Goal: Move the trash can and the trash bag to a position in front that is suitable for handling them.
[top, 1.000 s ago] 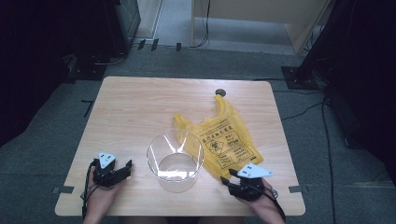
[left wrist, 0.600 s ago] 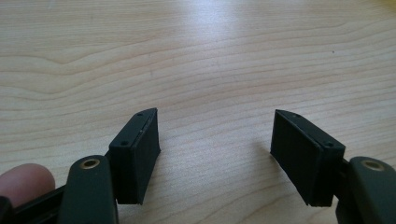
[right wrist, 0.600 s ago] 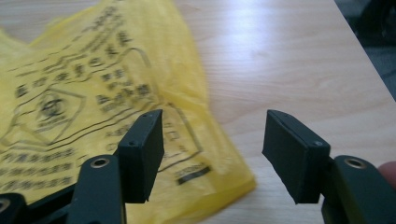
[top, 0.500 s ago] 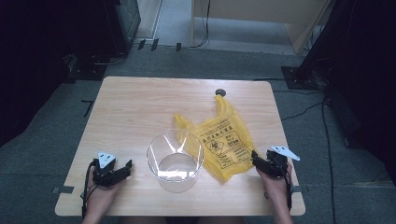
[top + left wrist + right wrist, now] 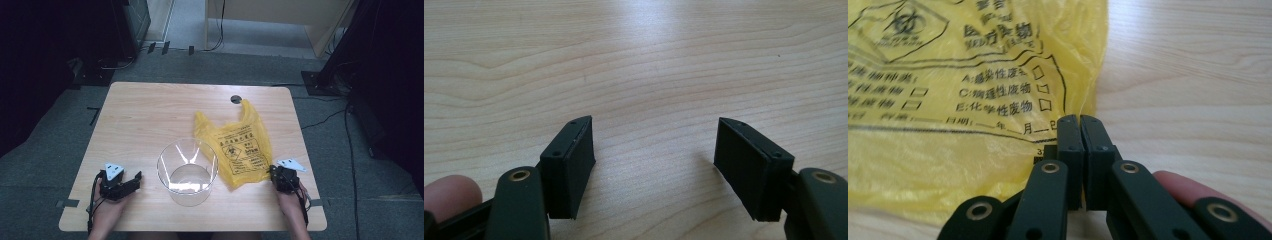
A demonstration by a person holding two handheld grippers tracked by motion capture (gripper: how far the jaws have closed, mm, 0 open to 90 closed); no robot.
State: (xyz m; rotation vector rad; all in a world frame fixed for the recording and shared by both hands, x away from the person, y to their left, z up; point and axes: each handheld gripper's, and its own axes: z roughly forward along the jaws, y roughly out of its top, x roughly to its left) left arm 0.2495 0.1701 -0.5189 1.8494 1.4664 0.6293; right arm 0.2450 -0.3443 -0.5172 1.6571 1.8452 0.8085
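Our right gripper (image 5: 1080,120) sat at the near right corner of the yellow bag (image 5: 237,145), jaws clenched after just closing. In the right gripper view they met at the bag's edge, but we couldn't tell whether any film was actually pinched between them. The bag lay flat on the desk (image 5: 145,115), just right of the clear bucket (image 5: 188,171), its near left edge touching or tucked behind the bucket wall.

Our left gripper (image 5: 120,184) rested on the desk left of the bucket, jaws released with nothing but bare wood between them.

Risks as we judged them:
- Jaws may have closed beside the film, not on it; a lift would then come up empty.
- If only one layer was caught, the bag wouldn't open for the bucket.
- Thin film could slip or tear under a hard pull.
- Dragging the bag across could shove or tip the light bucket, since the left gripper wasn't steadying it.
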